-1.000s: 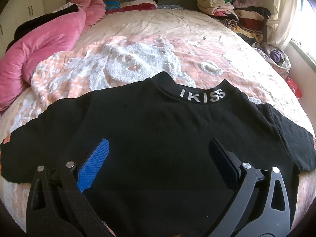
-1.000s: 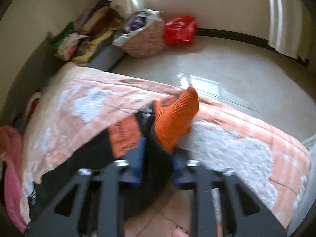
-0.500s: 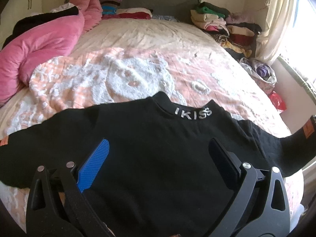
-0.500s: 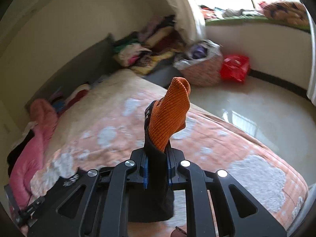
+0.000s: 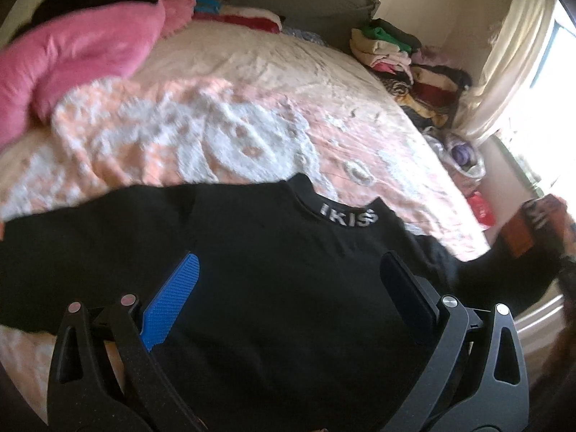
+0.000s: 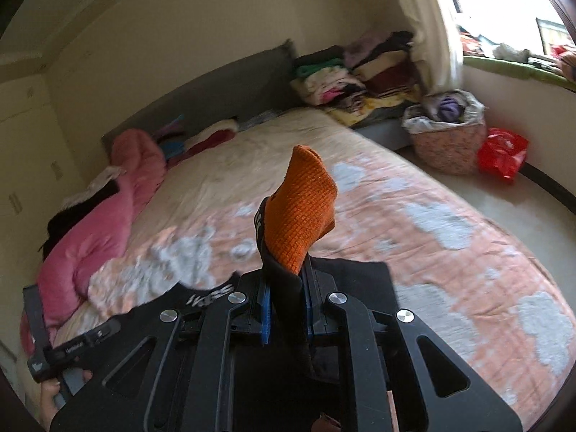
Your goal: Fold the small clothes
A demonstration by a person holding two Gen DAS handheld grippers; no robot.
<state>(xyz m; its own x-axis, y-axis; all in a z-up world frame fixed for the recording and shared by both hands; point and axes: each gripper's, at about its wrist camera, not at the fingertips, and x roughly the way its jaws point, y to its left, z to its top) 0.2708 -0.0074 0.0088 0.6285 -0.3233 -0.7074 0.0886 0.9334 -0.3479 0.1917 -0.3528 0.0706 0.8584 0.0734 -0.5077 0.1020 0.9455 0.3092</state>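
A black sweater (image 5: 273, 270) with a white-lettered collar (image 5: 348, 216) lies spread flat on the bed. My left gripper (image 5: 288, 288) hovers open over its middle, jaws wide apart and empty. My right gripper (image 6: 286, 302) is shut on the sweater's right sleeve, whose orange cuff (image 6: 300, 212) sticks up above the jaws. In the left wrist view the lifted sleeve and orange cuff (image 5: 518, 237) show at the far right, off the bed edge. The collar also shows in the right wrist view (image 6: 210, 297).
The bed has a peach and white blanket (image 5: 216, 144). A pink duvet (image 5: 72, 57) is bunched at the left. Folded clothes (image 5: 396, 50) are stacked at the headboard's right. A laundry basket (image 6: 446, 133) and a red bag (image 6: 502, 153) sit on the floor.
My right gripper has lifted the sleeve off the bed and swung it inward over the blanket. My left gripper stayed open while its view tilted and shifted.
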